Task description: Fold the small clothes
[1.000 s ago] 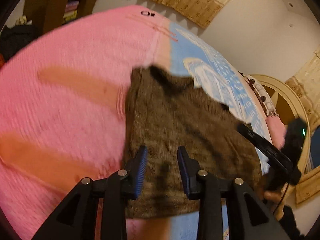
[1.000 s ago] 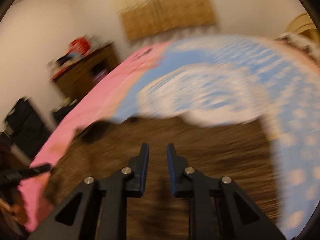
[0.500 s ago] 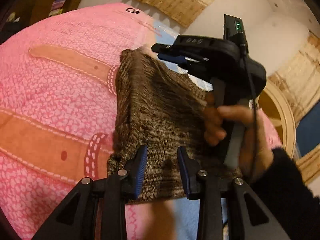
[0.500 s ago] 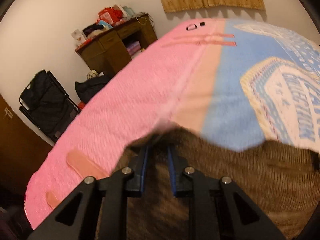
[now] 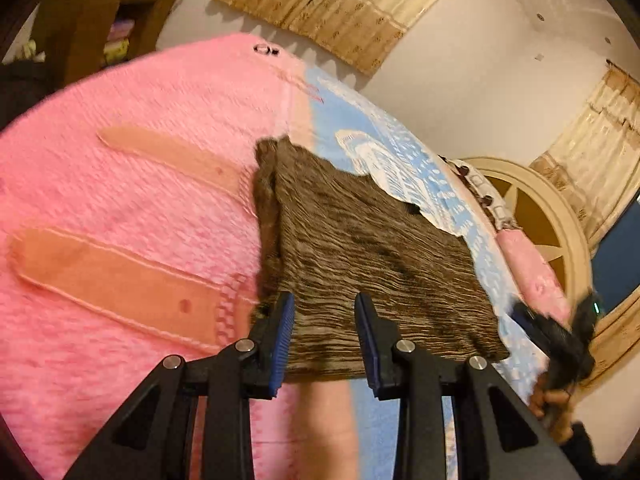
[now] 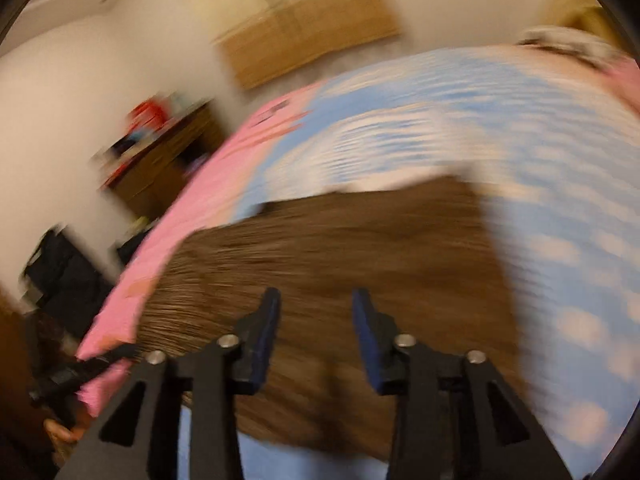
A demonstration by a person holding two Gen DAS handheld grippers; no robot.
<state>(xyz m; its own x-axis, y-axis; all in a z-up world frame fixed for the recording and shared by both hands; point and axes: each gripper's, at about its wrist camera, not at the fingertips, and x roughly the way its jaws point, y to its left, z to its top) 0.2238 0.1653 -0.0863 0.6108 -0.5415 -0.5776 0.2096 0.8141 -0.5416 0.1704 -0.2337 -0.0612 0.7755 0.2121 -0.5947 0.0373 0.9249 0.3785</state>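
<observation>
Ribbed brown knit garment (image 5: 372,264), fleecy blanket (image 5: 140,208)

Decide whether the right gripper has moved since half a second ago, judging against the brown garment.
Yes. In the left wrist view, the right gripper has withdrawn from above the brown garment to beyond its right edge.

The brown cloth (image 5: 360,248) looks fuzzy, ribbed and matt. The pink and blue blanket (image 5: 120,200) looks soft and bumpy. The left gripper (image 5: 324,336) is smooth black plastic with shiny metal screws.
</observation>
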